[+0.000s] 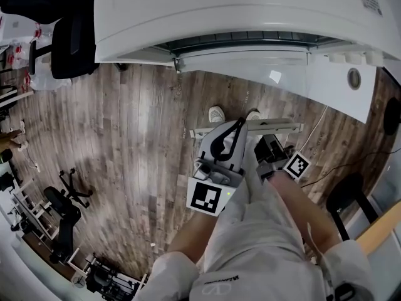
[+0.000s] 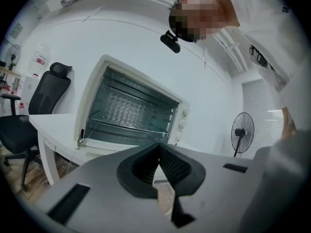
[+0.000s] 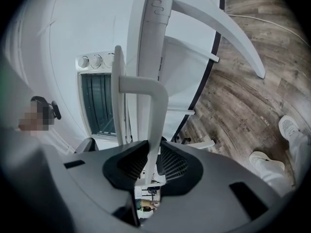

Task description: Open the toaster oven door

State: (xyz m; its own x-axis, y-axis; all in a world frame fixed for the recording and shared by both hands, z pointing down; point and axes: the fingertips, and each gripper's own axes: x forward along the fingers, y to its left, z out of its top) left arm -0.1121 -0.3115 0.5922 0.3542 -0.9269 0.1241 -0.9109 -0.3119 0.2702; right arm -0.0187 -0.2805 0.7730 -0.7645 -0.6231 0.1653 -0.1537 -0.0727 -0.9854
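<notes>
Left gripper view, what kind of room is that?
Probably an office or lab room, not a kitchen: a white toaster oven sits on a plain white table, with a black office chair beside it and a black standing fan nearby.

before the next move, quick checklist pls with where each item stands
1. Right gripper on the door handle: ok, the bar sits between its pads.
2. Left gripper empty: ok, jaws together, nothing in them.
3. Door away from the oven front: ok, the toaster oven cavity and rack are exposed.
4. Door fully down: cannot tell.
5. Grip centred along the handle: cannot tell.
</notes>
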